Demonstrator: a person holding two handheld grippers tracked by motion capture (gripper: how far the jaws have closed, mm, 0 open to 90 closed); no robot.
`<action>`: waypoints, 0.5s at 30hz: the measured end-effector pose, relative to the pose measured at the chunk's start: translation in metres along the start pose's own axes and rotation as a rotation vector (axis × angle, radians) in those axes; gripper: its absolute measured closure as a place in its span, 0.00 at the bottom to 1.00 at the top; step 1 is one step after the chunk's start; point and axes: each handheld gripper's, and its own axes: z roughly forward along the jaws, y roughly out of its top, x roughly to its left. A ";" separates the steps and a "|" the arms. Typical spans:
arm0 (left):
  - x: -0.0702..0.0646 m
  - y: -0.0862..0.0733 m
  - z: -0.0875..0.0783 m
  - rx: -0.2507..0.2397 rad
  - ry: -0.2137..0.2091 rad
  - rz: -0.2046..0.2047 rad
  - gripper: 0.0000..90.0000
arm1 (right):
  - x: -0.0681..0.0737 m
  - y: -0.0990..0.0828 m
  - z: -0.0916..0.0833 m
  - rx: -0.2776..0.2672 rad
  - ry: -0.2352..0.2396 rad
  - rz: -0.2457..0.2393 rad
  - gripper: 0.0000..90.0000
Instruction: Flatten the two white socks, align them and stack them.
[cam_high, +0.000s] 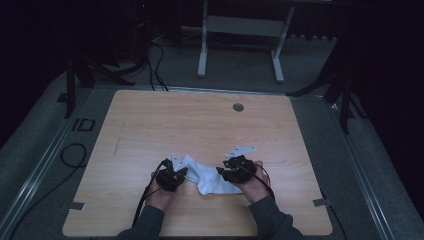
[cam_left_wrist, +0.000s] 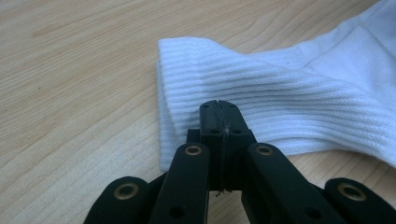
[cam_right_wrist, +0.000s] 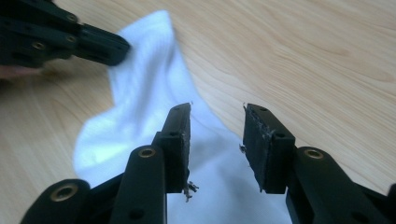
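the white sock (cam_high: 206, 176) lies flat on the surface (cam_high: 200, 125), its ribbed cuff pinched by the left hand-held gripper (cam_left_wrist: 218, 108), the right hand-held gripper (cam_right_wrist: 215, 140) open above its foot end, so any folding looks barely begun.

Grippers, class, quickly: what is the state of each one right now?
Left gripper: closed, jaws meeting at the ribbed cuff of the white sock; pinch hidden.
Right gripper: open above the sock, holding nothing.
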 end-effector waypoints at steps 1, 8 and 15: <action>0.000 0.000 0.000 0.000 -0.001 -0.001 1.00 | -0.003 -0.002 -0.002 -0.001 -0.008 0.003 0.68; 0.000 0.000 -0.001 0.002 0.000 -0.001 1.00 | -0.020 -0.011 -0.018 -0.010 -0.047 0.036 0.69; 0.000 0.000 -0.001 0.002 -0.001 -0.004 1.00 | -0.033 -0.018 -0.030 -0.018 -0.074 0.064 0.69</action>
